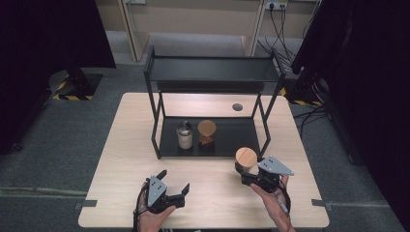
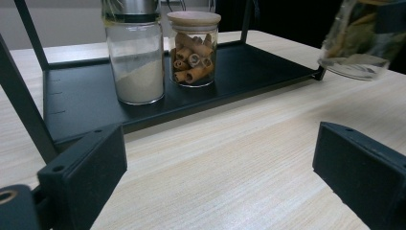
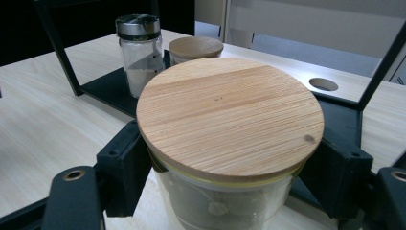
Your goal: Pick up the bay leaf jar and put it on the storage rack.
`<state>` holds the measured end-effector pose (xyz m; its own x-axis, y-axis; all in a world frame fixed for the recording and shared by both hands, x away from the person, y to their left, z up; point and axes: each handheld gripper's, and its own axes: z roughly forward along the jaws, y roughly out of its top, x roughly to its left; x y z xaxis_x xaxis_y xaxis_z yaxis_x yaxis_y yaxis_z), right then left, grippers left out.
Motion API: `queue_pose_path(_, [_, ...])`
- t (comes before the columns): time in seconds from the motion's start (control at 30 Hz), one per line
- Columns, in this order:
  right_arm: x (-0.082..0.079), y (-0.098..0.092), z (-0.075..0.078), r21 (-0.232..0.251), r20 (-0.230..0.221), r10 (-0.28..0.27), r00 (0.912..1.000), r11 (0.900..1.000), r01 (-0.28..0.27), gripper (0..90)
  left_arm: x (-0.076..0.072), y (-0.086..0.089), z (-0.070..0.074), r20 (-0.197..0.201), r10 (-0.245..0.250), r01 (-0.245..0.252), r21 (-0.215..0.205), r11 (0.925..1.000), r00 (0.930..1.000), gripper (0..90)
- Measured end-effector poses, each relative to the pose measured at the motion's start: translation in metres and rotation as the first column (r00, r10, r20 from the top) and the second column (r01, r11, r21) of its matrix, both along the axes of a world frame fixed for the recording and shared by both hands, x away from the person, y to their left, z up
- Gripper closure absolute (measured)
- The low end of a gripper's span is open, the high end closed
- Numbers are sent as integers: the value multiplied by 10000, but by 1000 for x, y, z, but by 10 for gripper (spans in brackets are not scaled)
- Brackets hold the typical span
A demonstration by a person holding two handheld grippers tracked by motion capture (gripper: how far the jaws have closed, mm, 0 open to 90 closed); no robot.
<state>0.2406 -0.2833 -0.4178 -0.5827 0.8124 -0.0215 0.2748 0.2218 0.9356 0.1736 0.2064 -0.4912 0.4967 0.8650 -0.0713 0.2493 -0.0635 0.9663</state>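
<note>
A glass jar with a round wooden lid (image 3: 230,117) is gripped just under its lid by the right gripper (image 1: 255,175), whose two black jaws are pressed against opposite sides of the glass. In the high view the jar (image 1: 246,159) is seen at the near right of the light wooden table (image 1: 121,159), just in front of the right front corner of the black two-tier rack (image 1: 212,70). In the left gripper view the same jar (image 2: 361,40) is seen at the upper right, tilted, with its base clear of the tabletop – pale, leafy contents can be made out through the glass, though they cannot be identified.

On the rack's lower shelf (image 1: 237,135) two more jars are stood side by side, just apart. The left one, a metal-capped jar (image 2: 135,52), is partly filled with a pale powder; the right one, a wooden-lidded jar (image 2: 194,48), is packed with brown rolled sticks. Both are upright.

The left gripper (image 1: 175,192) is held low over the near left part of the table, well apart from the rack and from the other gripper. Its jaws are spread wide with nothing between them – bare tabletop is seen in the gap. Each gripper is held by one of the person's hands, entering from the bottom edge. A round cable hole (image 1: 237,107) is set in the table behind the rack.
</note>
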Motion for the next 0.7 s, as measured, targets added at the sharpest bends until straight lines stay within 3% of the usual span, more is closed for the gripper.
queue_pose_path(0.7, [44, 33, 6, -267, -37, -276, 9996, 9993, 275, 254, 0, 1, 0, -12, 41, -41, -41, 10000, 10000, 36])
